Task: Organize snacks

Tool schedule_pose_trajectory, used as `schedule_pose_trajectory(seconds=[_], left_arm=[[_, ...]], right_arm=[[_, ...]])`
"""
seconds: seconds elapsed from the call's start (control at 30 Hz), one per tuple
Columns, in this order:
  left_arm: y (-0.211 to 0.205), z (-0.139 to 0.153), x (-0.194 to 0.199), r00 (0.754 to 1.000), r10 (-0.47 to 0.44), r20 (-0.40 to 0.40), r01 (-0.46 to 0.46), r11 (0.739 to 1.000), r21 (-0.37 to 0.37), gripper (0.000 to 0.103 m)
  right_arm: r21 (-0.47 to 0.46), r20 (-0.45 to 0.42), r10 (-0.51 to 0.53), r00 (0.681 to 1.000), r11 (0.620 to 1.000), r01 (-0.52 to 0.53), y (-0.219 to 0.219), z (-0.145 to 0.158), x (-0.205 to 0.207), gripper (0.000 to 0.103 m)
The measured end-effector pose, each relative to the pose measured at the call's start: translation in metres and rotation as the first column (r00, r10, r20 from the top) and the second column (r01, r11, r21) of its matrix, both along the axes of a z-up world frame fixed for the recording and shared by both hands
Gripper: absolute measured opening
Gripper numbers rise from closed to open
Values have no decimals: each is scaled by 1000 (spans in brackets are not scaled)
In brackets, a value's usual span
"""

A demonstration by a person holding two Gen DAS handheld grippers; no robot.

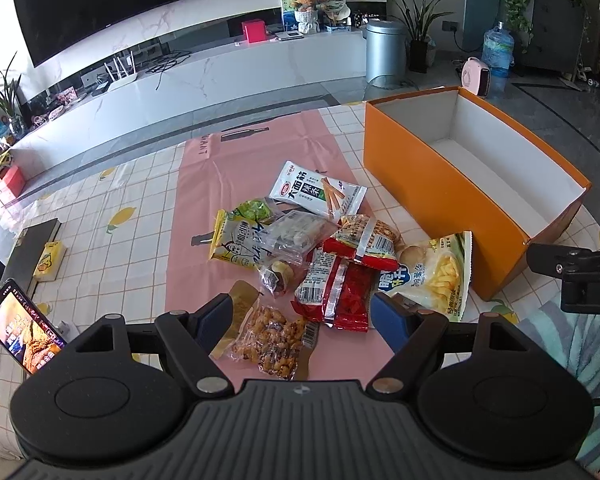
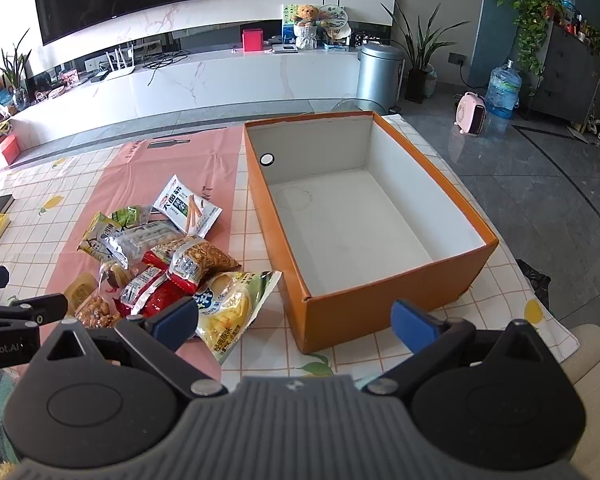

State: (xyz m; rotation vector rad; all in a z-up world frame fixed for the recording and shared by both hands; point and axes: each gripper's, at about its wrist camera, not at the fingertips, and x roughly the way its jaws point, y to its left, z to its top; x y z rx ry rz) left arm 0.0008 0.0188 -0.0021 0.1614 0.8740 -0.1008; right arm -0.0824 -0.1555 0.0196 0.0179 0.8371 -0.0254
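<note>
A pile of snack packets (image 1: pixel 308 240) lies on a pink sheet (image 1: pixel 236 168); it also shows in the right wrist view (image 2: pixel 160 256). An open orange box (image 1: pixel 432 184) with a white, empty inside stands to its right, seen also in the right wrist view (image 2: pixel 340 312). My left gripper (image 1: pixel 302 318) is open and empty, just above a clear peanut packet (image 1: pixel 272 340) at the pile's near edge. My right gripper (image 2: pixel 296 320) is open and empty, above the box's near left corner, with a yellow chips bag (image 2: pixel 232 308) by its left finger.
A phone (image 1: pixel 22 326) with a lit screen stands at the table's left edge. A small yellow box (image 1: pixel 50 260) and a dark slab (image 1: pixel 32 240) lie left of the pink sheet. The table's right edge (image 2: pixel 556 332) drops to the floor.
</note>
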Motion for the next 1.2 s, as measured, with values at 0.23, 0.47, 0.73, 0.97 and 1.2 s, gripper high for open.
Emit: schedule_pose_trajectory(seconds=[0.23,0.47,0.73,0.97,1.2], left_arm=[[6,3,-1,1000,12,11,-12,1000,-10,92],[7,2,-2,1000,16,24,-16,1000,-1,92],[9,2,-2,999,16,35,-16,1000,-7,92],[12,4,-4,995,23,95,-21,999,-28,92],[15,4,0,997,22,73,-19,999,-28,92]], right_arm=[[-16,6,10,1000,1000,-9,6,2,1,99],[-23,6,8,1000,1000,-8,8,4,2,99],[-24,2,10,1000,1000,-10,10,5,3,99],[-14,8,8,1000,1000,-7,10,6,5,99],[-9,1,12,1000,1000,-12,11,3,9,99]])
